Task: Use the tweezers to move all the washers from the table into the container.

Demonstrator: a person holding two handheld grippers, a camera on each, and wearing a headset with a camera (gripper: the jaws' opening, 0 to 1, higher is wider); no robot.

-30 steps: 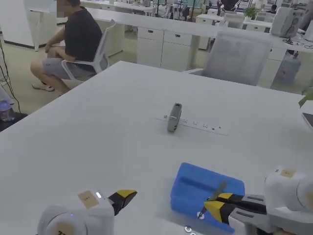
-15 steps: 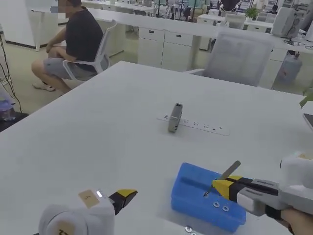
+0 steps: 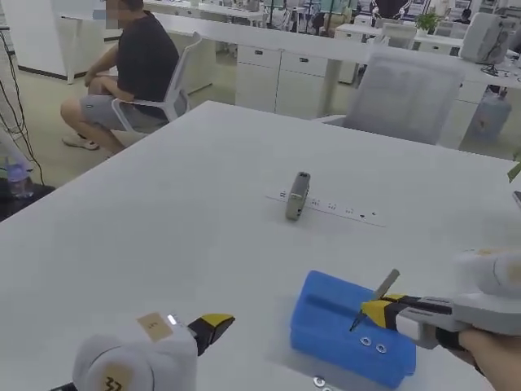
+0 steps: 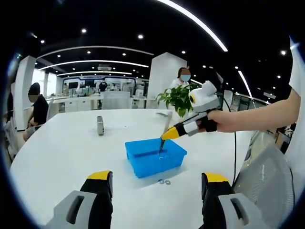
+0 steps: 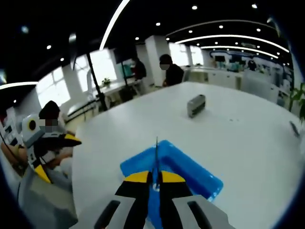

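Raised since a second ago: right gripper (image 3: 370, 312), clamped on tweezers (image 3: 383, 292), over blue container (image 3: 326, 326), drop-off likely done. Left gripper (image 4: 156, 183) gaping. Next, probably: pinching washers (image 3: 319, 380) beside container's near edge.

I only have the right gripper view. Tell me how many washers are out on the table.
Observer: Two loose washers lie on the table, just outside the blue container, seen in the left gripper view.
Operator: Report what's in the container.
Observer: The head view shows two delivered washers on its floor.
Operator: Place the tweezers' tip for me.
Observer: The tweezers point down inside the container, near its middle. I cannot tell whether the tip touches the floor.
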